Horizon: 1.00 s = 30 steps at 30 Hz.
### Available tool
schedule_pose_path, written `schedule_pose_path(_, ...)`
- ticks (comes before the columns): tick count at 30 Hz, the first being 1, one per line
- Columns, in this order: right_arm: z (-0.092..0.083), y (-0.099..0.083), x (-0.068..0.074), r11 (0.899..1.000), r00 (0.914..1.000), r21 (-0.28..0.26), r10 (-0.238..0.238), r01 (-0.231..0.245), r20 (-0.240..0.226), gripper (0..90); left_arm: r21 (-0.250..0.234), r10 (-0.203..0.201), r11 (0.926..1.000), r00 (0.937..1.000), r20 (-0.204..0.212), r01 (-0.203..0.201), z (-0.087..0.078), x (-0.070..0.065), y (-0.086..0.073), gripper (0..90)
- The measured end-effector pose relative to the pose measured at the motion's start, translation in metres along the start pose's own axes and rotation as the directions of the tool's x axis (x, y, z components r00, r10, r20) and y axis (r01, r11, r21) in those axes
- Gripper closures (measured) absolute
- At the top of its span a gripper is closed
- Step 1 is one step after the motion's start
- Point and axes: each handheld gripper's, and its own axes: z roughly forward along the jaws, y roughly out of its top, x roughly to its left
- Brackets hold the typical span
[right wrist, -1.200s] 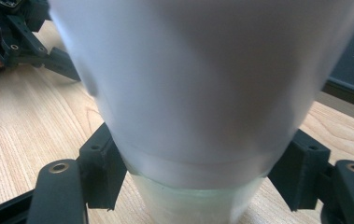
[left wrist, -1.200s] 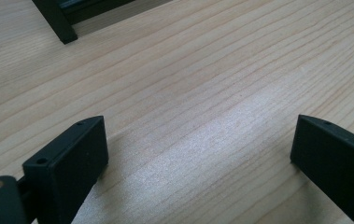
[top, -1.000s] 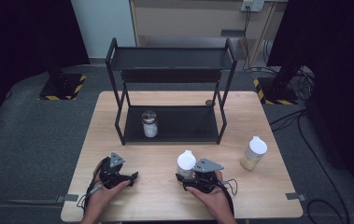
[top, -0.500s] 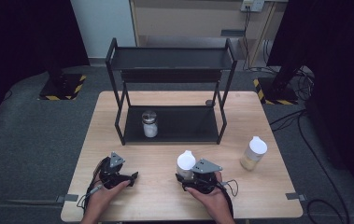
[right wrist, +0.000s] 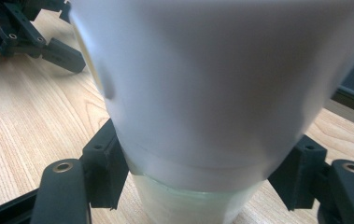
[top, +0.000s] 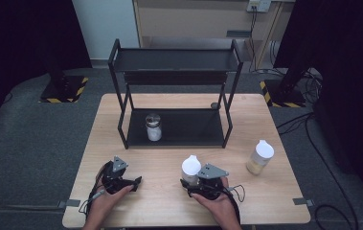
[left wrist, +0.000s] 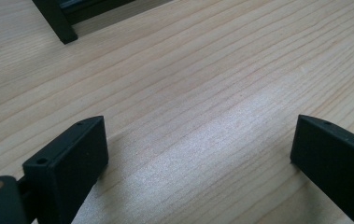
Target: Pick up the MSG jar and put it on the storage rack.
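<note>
My right gripper (top: 192, 181) is shut on a white-capped jar (top: 190, 168) near the table's front edge, right of centre. In the right gripper view the jar (right wrist: 212, 93) stands upright between the two black jaws, which press its sides just under the cap. My left gripper (top: 132, 182) rests at the front left, open, its jaws pointing right. In the left gripper view its jaws stand wide apart over bare wood, with nothing between them (left wrist: 198, 149). A second white-capped jar (top: 259, 156) with yellowish contents stands at the right. A metal-lidded jar (top: 153, 127) sits on the rack's lower shelf.
A black two-tier metal rack (top: 176, 62) stands at the back middle of the wooden table (top: 160, 163). One of its legs (left wrist: 55, 21) shows in the left gripper view. A small dark round object (top: 214, 105) lies by the rack's right rear leg.
</note>
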Motion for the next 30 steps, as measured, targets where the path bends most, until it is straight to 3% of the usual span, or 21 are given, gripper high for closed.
schedule_pose_path(10, -0.001, 0.001, -0.003, 1.0, 0.9997, -0.012, 0.023, -0.023, 0.004, 31.4, 0.0, -0.001, 1.0, 1.0, 0.0, 0.001, 0.0, 0.0, 0.0, 3.0)
schedule_pose_path(30, 0.01, 0.021, -0.008, 1.0, 0.9997, -0.007, 0.012, -0.012, -0.022, 31.4, 0.0, 0.0, 1.0, 1.0, 0.0, 0.0, 0.0, 0.0, 0.0, 3.0)
